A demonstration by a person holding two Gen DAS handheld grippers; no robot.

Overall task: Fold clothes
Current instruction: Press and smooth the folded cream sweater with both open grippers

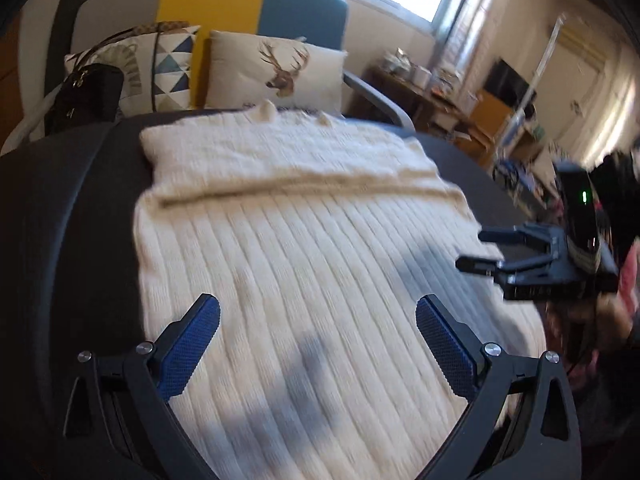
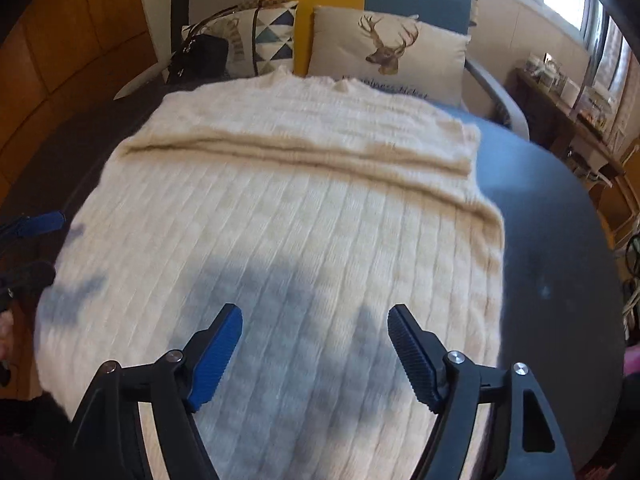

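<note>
A cream ribbed knit sweater (image 1: 304,240) lies flat on a dark round table (image 1: 72,216), with a folded layer across its far part. It also shows in the right wrist view (image 2: 288,232). My left gripper (image 1: 318,320) is open and empty above the sweater's near part. My right gripper (image 2: 316,332) is open and empty above the near part too. The right gripper also shows at the right of the left wrist view (image 1: 486,250), open, over the sweater's right edge. A blue pad of the left gripper's fingers (image 2: 40,222) shows at the left edge of the right wrist view.
Behind the table stands a grey, yellow and blue sofa (image 1: 248,4) with a deer cushion (image 1: 280,70), a triangle-pattern cushion (image 1: 168,68) and a black handbag (image 1: 84,96). A cluttered wooden side table (image 1: 424,88) stands at the back right. Bare table surface (image 2: 560,248) lies right of the sweater.
</note>
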